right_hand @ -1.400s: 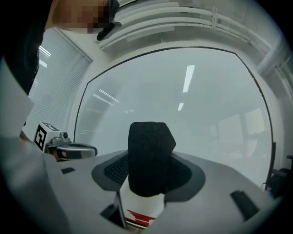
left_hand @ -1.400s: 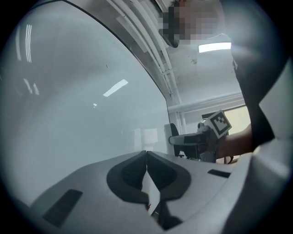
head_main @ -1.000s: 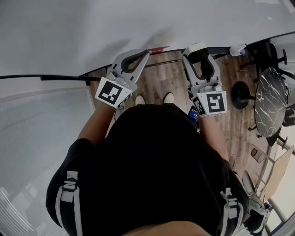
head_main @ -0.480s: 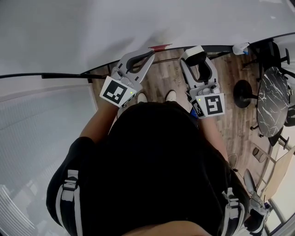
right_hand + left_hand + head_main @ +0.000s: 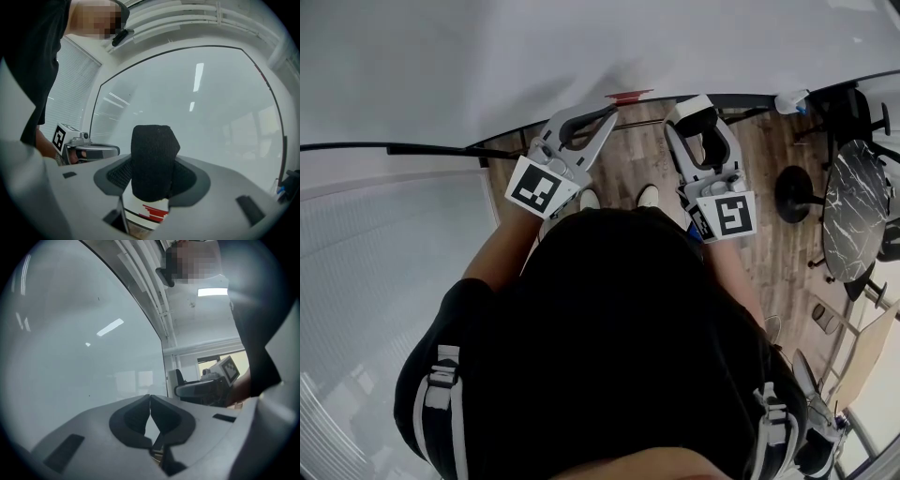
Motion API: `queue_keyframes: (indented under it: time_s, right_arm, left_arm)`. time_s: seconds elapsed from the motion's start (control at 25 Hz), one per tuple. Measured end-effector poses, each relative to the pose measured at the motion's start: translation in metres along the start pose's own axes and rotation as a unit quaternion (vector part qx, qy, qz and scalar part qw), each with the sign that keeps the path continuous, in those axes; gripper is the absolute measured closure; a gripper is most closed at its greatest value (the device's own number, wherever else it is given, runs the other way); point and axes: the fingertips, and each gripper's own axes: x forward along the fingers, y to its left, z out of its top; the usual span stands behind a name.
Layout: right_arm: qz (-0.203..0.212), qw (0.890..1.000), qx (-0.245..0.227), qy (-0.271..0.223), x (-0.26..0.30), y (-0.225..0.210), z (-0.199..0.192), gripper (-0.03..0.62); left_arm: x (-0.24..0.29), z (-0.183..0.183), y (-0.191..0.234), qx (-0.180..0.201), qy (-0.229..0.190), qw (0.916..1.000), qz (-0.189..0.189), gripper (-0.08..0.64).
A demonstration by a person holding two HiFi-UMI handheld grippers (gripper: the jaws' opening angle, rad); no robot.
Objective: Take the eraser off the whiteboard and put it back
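The eraser (image 5: 152,164) has a black felt face and a white body with red print. My right gripper (image 5: 151,176) is shut on it, felt pointing toward the whiteboard (image 5: 201,108). In the head view the right gripper (image 5: 700,112) holds the eraser (image 5: 693,102) just in front of the whiteboard (image 5: 581,52), near its lower edge. My left gripper (image 5: 602,116) hovers beside it to the left, also close to the board. In the left gripper view the left gripper (image 5: 150,401) has its jaws together with nothing between them.
A dark tray rail (image 5: 750,97) runs along the board's lower edge, with a red item (image 5: 626,95) and a white-and-blue bottle (image 5: 789,98) by it. A frosted wall panel (image 5: 384,272) stands at the left. A dark marble table (image 5: 853,206) and chairs are at the right, on a wooden floor (image 5: 647,159).
The right gripper with the eraser has drawn back a little from the board and slid slightly left. The left gripper has hardly moved and both grips are unchanged.
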Motion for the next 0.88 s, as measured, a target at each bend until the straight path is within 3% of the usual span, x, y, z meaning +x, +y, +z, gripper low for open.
queue_keyframes:
  time_s: [0.56, 0.88]
  right_arm:
    - [-0.004, 1.0, -0.01, 0.014, 0.009, 0.019, -0.001, 0.367]
    - [-0.014, 1.0, -0.014, 0.013, 0.036, 0.047, 0.008, 0.367]
  left_arm:
    - [-0.03, 0.003, 0.016, 0.001, -0.001, 0.9997, 0.023, 0.555]
    - [-0.068, 0.014, 0.042, 0.001, -0.009, 0.9983, 0.057, 0.555]
